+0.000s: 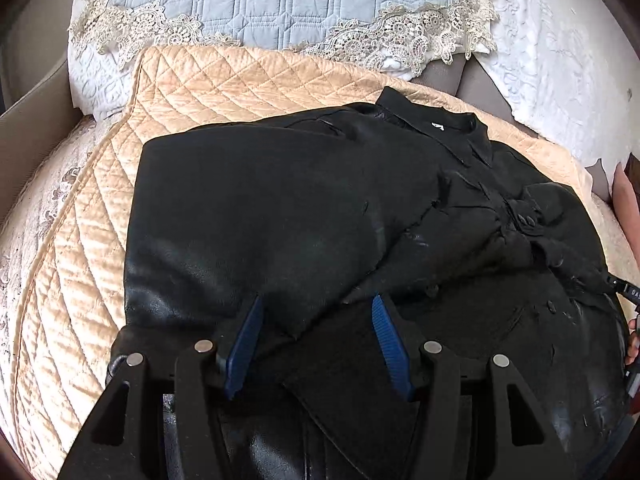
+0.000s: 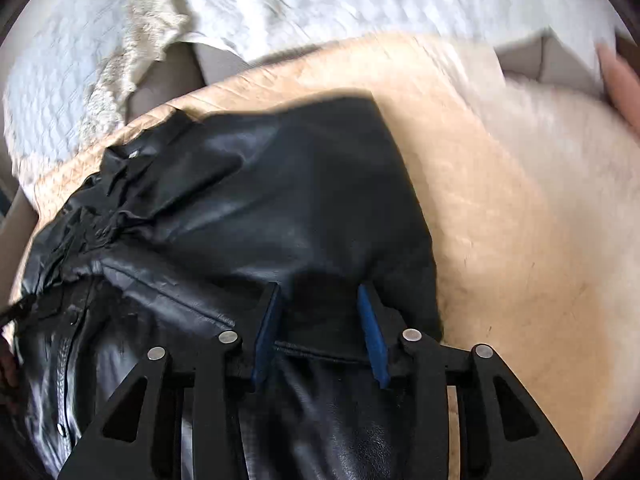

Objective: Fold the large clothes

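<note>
Across the middle of a quilted peach-coloured satin bedspread (image 1: pixel 208 88) lies the task's thing, a large black leather jacket (image 1: pixel 256 208) with a cloth collar (image 1: pixel 440 128). Its collar points to about one o'clock in the left wrist view, with a small white label (image 1: pixel 438 126) just inside it. One broad panel is folded flat over the body toward nine o'clock; the buttoned front is bunched in wrinkles toward three o'clock.

At six o'clock in that view the left gripper (image 1: pixel 318 304) stands with its jaws parted, blue ribbed pads (image 1: pixel 386 332) on either side of a matte black flap of the jacket. Whether the pads press on it cannot be told.

In the right wrist view the right gripper (image 2: pixel 320 292) straddles a hemmed edge of the jacket (image 2: pixel 304 208), which runs between its blue pads (image 2: pixel 370 320). The jaws stand apart with a gap at each pad, so no firm grip shows. This view is blurred, and seams and zip at eight o'clock are hard to read.

Beyond the jacket at twelve o'clock sits a pale blue quilted pillow with cream lace trim (image 1: pixel 280 4), on white textured bedding (image 1: pixel 560 72). A person's hand (image 1: pixel 624 200) is cut off at three o'clock, and the right gripper's dark tip (image 1: pixel 628 292) pokes in below it.
</note>
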Demonstrator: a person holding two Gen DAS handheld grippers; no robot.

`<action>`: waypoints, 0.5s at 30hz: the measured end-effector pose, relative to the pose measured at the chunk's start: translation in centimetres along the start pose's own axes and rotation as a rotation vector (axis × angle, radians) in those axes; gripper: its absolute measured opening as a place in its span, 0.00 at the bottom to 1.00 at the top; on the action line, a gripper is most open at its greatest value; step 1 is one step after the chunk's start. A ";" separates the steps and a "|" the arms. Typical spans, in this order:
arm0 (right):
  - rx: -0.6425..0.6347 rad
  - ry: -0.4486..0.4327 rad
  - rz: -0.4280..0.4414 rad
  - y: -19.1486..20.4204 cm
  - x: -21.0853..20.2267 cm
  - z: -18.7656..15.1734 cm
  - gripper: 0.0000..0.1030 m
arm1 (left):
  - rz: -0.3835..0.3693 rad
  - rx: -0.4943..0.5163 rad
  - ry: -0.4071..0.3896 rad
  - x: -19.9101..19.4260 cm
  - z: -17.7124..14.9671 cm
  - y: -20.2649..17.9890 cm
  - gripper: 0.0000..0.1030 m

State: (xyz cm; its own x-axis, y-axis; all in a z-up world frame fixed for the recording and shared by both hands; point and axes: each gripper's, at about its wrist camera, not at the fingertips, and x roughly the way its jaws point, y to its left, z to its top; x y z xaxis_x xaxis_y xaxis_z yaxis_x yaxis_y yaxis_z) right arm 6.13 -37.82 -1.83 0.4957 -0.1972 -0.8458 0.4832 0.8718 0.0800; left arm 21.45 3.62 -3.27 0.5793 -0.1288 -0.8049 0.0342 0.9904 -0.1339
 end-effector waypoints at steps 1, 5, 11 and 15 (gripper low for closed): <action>-0.008 -0.016 -0.004 0.4 -0.8 0.2 0.38 | 0.002 -0.004 0.000 -0.3 -0.1 0.0 0.57; -0.066 -0.093 0.023 1.6 -4.2 0.0 0.38 | -0.010 -0.048 -0.037 -3.7 -1.4 0.7 0.57; -0.027 0.043 -0.014 -1.3 -1.0 -1.7 0.39 | 0.041 -0.055 -0.001 -4.0 -5.3 3.2 0.57; -0.048 0.020 -0.025 -0.6 -3.2 -1.7 0.40 | 0.054 -0.071 -0.006 -5.7 -5.5 3.2 0.57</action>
State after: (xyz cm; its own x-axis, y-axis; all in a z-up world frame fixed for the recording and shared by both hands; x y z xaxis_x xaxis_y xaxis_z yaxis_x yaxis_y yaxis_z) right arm 3.02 -36.89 -0.09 0.4695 -0.2108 -0.8574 0.4601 0.8872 0.0338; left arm 13.78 7.27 -2.31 0.5837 -0.0753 -0.8084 -0.0545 0.9898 -0.1316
